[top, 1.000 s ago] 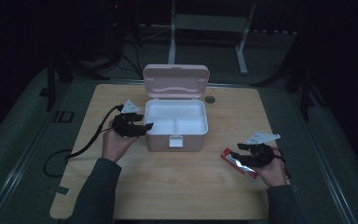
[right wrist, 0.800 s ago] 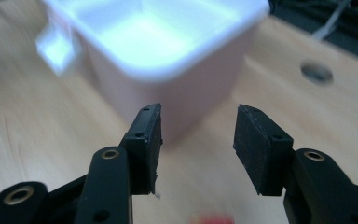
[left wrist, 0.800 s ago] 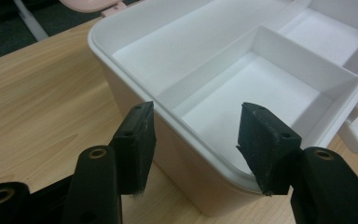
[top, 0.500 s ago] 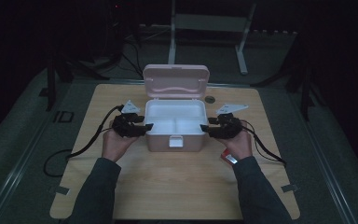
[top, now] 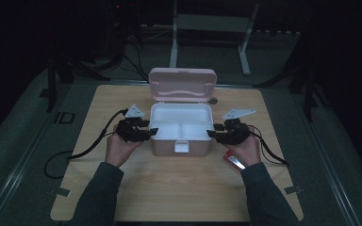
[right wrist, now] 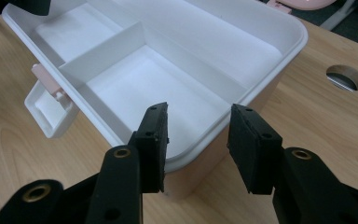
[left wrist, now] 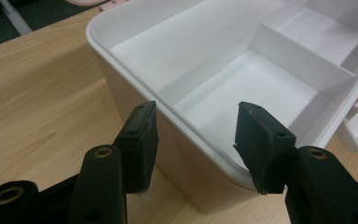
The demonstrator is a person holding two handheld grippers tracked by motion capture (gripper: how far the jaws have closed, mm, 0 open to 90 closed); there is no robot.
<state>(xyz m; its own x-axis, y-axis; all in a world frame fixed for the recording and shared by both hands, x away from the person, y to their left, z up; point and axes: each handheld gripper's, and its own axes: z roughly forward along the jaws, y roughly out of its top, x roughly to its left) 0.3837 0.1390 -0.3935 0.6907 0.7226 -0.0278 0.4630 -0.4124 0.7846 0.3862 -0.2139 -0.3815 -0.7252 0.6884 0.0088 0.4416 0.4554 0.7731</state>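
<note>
Now my left tongs (top: 152,133) sat at the near left corner of the open pink box (top: 181,143), and my right tongs (top: 210,133) at its near right corner, both seen from the high view with the box squarely between them. Through the left gripper view, my left tongs (left wrist: 196,140) straddled the box's (left wrist: 135,98) rounded corner wall: one pad hung outside against the pink side, the other stood over the white inside, and a gap showed on both sides of the rim, so the jaws stood open and gripped nothing, though they had just been closing a little. Through the right gripper view, my right tongs (right wrist: 198,144) straddled the opposite corner of the box (right wrist: 261,74) the same way, one pad inside over the white floor, one outside over the desk (right wrist: 321,121); these jaws had just been closing too, yet daylight still showed between pads and wall, so nothing was clamped. Beyond both pairs of tongs lay the white divider (left wrist: 298,58) splitting the box into compartments. On the front wall between my tongs hung the white latch (top: 181,147). Behind the box its pink lid (top: 183,84) stood upright. Under my right hand (top: 245,150), on the desk, lay a small red packet (top: 233,161).
</note>
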